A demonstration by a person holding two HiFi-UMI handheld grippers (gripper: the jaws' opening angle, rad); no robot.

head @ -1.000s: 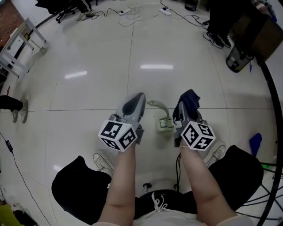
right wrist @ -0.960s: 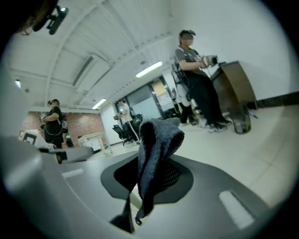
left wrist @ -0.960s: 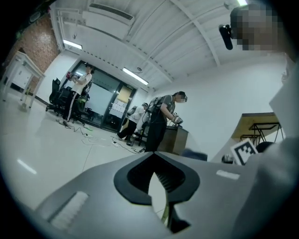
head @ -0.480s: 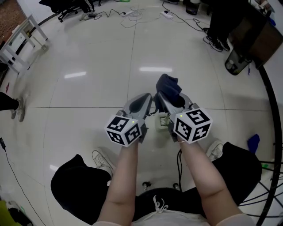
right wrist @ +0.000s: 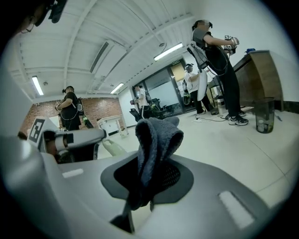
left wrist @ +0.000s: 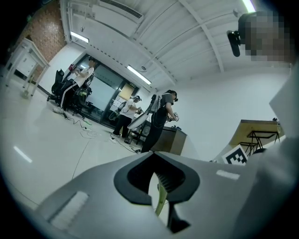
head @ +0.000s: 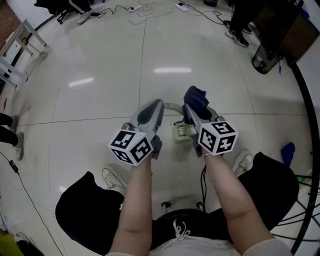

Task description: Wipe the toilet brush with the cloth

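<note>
Held off the floor in the head view is a pale green toilet brush [head: 183, 131], its curved handle [head: 173, 106] running up to the tip of my left gripper [head: 159, 103]. The left gripper view shows that gripper [left wrist: 156, 186] shut on the thin green handle [left wrist: 160, 200]. A dark blue cloth [head: 196, 97] sticks out of my right gripper [head: 190, 108], just right of the handle. The right gripper view has those jaws [right wrist: 140, 186] shut on the folded cloth [right wrist: 156, 140], with the brush [right wrist: 112, 148] to their left.
Glossy white tiled floor [head: 100, 100] lies below. My white shoes [head: 113, 179] and dark trousers sit at the bottom. A white rack [head: 20, 47] stands far left, cables [head: 145, 7] at the top, a black bin [head: 264, 61] and a wooden board upper right. Several people stand in the distance [left wrist: 161, 119].
The right gripper with the cloth swung left against the brush handle, then eased back a little to the right. The left gripper kept hold of the brush and shifted slightly left.
</note>
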